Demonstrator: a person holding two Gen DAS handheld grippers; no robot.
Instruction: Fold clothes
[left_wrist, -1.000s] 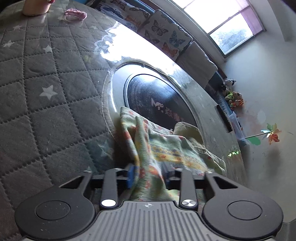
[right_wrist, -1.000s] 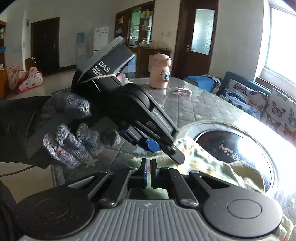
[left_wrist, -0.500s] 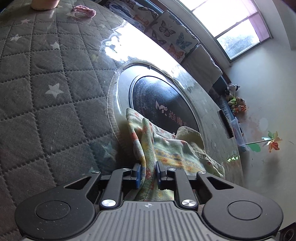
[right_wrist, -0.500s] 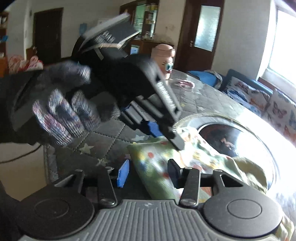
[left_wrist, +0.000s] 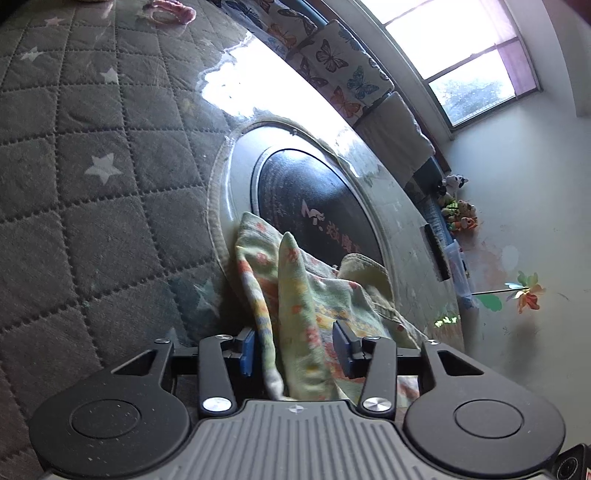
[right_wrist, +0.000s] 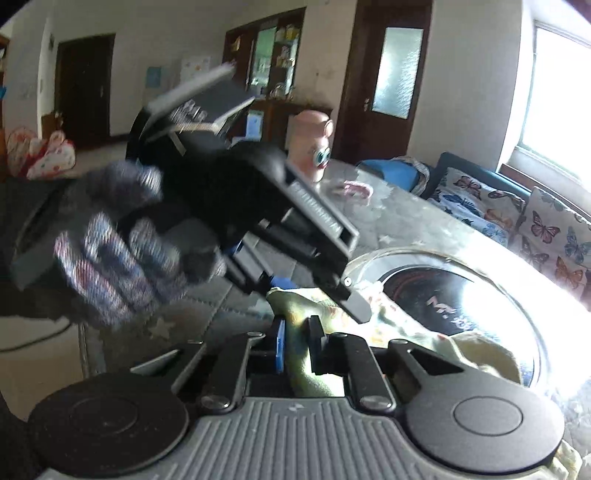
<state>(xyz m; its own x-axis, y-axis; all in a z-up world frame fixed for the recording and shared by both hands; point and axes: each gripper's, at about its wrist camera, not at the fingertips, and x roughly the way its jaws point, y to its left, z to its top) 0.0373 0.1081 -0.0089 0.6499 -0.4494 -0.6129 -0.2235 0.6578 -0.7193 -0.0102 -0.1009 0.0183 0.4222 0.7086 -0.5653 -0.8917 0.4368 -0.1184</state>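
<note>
A pale green floral garment (left_wrist: 306, 295) lies bunched on the quilted table, draped partly over the round black inset plate (left_wrist: 317, 206). My left gripper (left_wrist: 293, 343) straddles an upright fold of it. Its jaws are opening, and the blue pads (left_wrist: 245, 350) stand off the cloth on both sides. In the right wrist view a gloved hand (right_wrist: 110, 258) holds that left gripper (right_wrist: 317, 295) above the garment (right_wrist: 391, 321). My right gripper (right_wrist: 297, 332) is closing, its pads pinching a narrow fold of the same garment close to the left one.
The grey star-quilted table cover (left_wrist: 92, 166) stretches to the left. A pink cartoon bottle (right_wrist: 314, 147) and a pink band (right_wrist: 354, 190) sit at the far end. A sofa with butterfly cushions (right_wrist: 517, 218) runs along the window side.
The left jaws, shut on the fold half a second ago, have spread apart. The right jaws went from shut and empty to wide, then closed on the garment's fold.
</note>
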